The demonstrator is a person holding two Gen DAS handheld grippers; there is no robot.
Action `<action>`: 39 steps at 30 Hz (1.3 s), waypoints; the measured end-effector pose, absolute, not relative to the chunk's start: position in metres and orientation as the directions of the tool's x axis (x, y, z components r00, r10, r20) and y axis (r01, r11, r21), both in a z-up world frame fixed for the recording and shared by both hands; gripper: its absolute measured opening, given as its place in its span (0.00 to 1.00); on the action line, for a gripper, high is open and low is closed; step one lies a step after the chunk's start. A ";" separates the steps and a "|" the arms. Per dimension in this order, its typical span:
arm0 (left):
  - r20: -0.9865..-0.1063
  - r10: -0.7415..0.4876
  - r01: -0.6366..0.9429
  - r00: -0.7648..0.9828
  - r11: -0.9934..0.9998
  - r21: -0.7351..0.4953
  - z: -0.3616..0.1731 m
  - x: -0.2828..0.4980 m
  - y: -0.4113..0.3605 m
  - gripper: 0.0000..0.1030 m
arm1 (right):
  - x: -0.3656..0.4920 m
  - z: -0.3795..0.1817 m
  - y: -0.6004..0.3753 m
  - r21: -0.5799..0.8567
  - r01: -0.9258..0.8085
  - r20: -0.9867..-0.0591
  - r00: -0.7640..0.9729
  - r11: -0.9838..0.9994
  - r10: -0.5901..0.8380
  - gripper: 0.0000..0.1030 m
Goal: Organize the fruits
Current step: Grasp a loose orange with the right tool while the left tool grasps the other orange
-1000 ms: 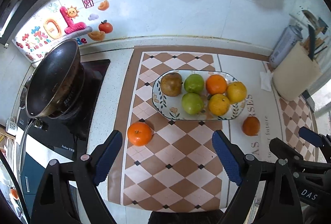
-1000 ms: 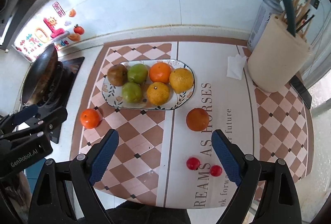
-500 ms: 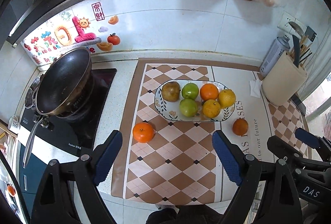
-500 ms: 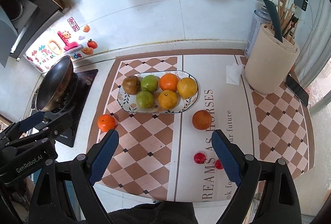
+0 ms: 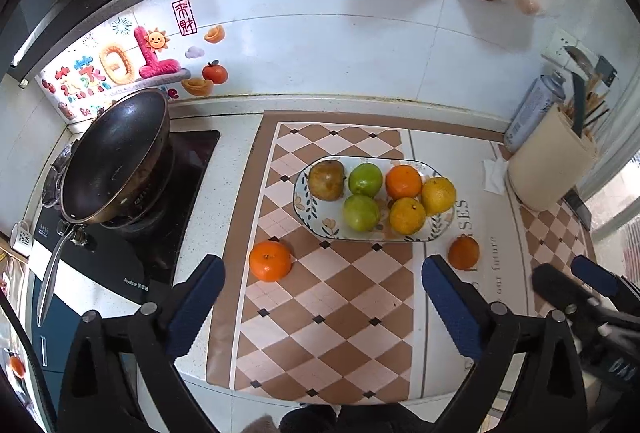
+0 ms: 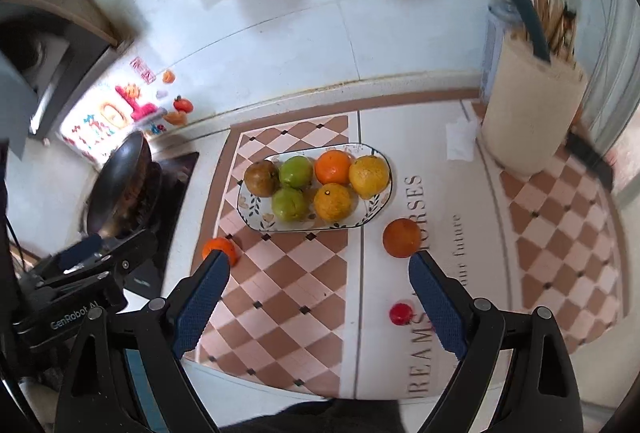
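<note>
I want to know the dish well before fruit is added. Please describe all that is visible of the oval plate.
The oval plate looks ceramic: white, dark rim line, leaf and flower prints. It lies flat on the checkered mat, its right end over the mat's lettered part. It holds six fruits in two rows: one brown, two green, three orange-yellow. No hand-held gripper touches it.

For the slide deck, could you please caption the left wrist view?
Open left hand-held gripper above a checkered mat; six fruits fill the plate, two oranges outside.
</note>
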State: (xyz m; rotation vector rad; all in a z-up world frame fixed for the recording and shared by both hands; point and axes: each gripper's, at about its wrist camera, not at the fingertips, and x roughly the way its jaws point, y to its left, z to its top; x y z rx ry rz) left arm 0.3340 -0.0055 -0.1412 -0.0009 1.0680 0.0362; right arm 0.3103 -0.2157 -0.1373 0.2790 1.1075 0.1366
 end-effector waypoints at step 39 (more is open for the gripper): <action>-0.996 0.070 -0.212 -0.059 0.974 0.081 -0.372 0.436 0.085 0.98 | 0.384 -0.384 -0.150 0.310 -0.023 -0.948 -0.076 0.950 0.308 0.57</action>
